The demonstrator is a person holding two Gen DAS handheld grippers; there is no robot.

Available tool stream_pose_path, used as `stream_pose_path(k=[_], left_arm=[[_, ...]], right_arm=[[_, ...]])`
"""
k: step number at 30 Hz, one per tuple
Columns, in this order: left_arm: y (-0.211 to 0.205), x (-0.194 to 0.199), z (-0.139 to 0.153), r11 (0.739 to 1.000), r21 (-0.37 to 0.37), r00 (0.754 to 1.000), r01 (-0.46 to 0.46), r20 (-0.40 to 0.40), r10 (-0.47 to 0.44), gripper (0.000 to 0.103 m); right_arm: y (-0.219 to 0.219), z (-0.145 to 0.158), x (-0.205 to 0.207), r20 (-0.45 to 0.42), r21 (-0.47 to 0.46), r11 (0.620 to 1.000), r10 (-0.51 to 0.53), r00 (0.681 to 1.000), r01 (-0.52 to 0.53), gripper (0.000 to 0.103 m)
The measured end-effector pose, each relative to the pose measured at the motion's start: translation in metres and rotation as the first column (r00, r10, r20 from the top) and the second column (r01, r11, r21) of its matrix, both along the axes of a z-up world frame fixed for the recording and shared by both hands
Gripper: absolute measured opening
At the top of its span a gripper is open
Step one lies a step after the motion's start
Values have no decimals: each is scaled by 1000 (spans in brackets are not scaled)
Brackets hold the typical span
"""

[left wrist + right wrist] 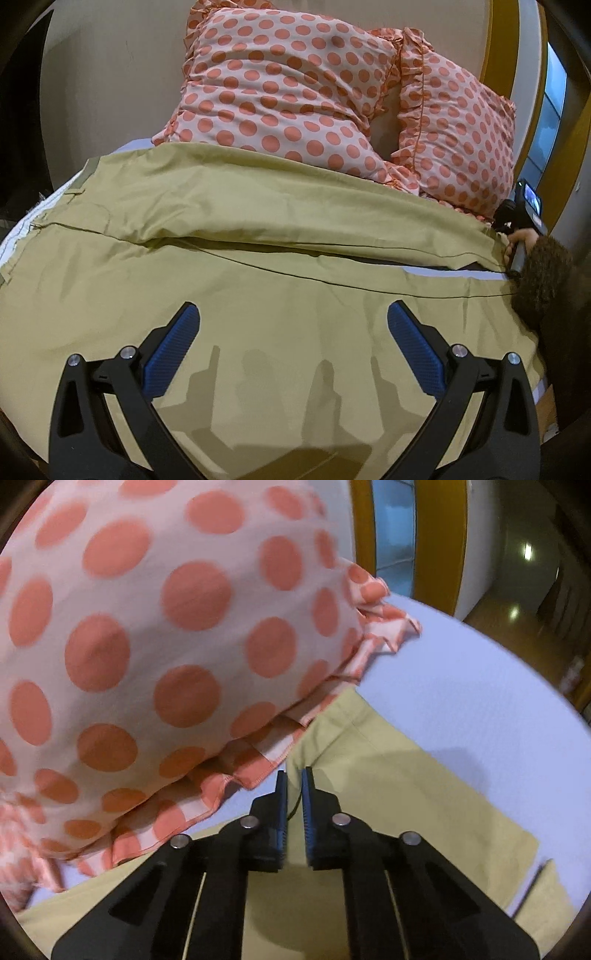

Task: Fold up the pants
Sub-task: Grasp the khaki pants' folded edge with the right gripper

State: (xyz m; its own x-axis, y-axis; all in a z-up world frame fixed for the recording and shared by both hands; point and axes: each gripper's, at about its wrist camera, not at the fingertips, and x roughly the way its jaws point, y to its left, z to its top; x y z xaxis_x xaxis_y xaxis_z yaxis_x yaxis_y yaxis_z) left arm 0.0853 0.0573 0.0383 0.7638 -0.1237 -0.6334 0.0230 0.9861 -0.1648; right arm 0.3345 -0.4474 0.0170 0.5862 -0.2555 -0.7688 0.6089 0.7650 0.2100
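Khaki pants lie spread across the pale bed sheet, one leg folded lengthwise over the other. The left gripper hovers above the near leg, jaws spread wide, holding nothing. The right gripper is pinched on the pants' hem edge. Two polka-dot pillows crowd the far side, overlapping the fabric.
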Motion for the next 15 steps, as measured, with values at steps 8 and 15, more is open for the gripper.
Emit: stream_pose_path(k=[8,15], left_arm=[[15,-28,10,998,-63,998,-11,68,16,101],[27,-34,16,977,-210,996,42,88,-24,101]], right_arm=[[-37,25,-147,364,269,954,26,931,-132,4],[-11,1,-297,351,447,878,5,936,-172,5]])
